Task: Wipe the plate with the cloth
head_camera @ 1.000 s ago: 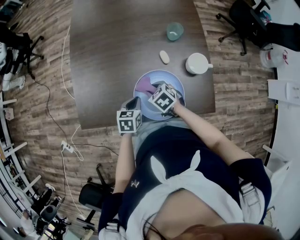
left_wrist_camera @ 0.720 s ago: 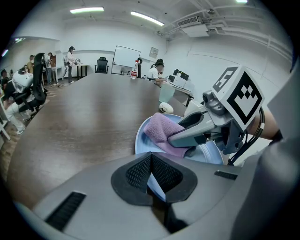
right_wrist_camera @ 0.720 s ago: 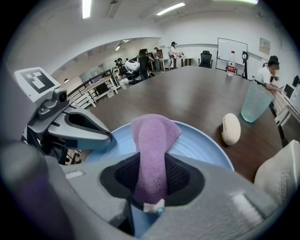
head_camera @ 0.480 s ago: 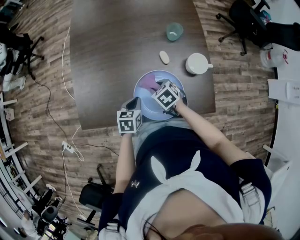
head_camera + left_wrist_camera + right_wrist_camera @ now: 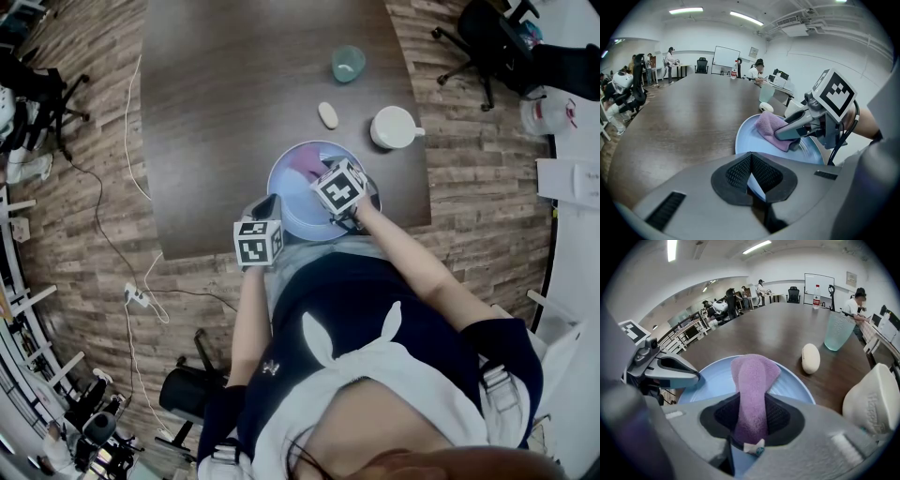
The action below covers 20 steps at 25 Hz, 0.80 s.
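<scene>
table (image 5: 216, 94): under both claws, carries everything
plate (image 5: 717, 380): pale blue, near rim nipped in the left claw (image 5: 751, 173), which I'd guess is steadying it
cloth (image 5: 752, 380): purple, pinched in the right claw (image 5: 752, 420), draped ahead onto the plate. Looks mid-wipe; the next sweep needs downward pressure
contact: can't tell how hard the cloth is pressing

The room is lit brightly and evenly from above by long ceiling lights (image 5: 686, 10), which are blown out to white strips in both gripper views. A pale sheen is laid along the dark table (image 5: 689, 112) — shadows are faint and diffuse. Both gripper views are bent by the wide lens and ringed with black corners, and the near bodies of the left gripper (image 5: 751, 171) and right gripper (image 5: 752, 416) are rendered soft. The head view is sharper, though curved at its edges.
</scene>
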Available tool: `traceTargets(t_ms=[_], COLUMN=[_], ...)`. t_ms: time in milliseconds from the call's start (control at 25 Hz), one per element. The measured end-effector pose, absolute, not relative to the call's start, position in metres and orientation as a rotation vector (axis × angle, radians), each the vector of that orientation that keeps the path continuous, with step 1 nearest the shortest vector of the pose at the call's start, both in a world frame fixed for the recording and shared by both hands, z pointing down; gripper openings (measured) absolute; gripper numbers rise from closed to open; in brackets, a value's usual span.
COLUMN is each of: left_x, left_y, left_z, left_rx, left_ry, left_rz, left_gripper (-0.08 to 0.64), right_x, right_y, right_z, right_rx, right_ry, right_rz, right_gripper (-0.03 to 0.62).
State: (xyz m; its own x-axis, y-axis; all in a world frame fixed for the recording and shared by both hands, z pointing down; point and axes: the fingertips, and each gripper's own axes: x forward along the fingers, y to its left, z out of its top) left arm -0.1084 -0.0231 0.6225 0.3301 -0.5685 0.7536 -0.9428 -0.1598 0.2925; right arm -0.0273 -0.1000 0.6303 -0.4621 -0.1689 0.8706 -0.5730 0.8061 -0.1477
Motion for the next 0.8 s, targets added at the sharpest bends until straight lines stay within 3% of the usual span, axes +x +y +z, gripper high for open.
traceTargets(t_ms=[800], left_x=[-0.113], left_y=[-0.023], left_z=[0.623], left_rx=[1.84], left_ry=[-1.338], left_rz=[0.633], left_gripper=[0.003], right_x=[0.0], right_y=[-0.099], right_z=[0.637], right_rx=[0.616], right_ry=[-1.915], right_rz=[0.626], right_gripper=[0.132])
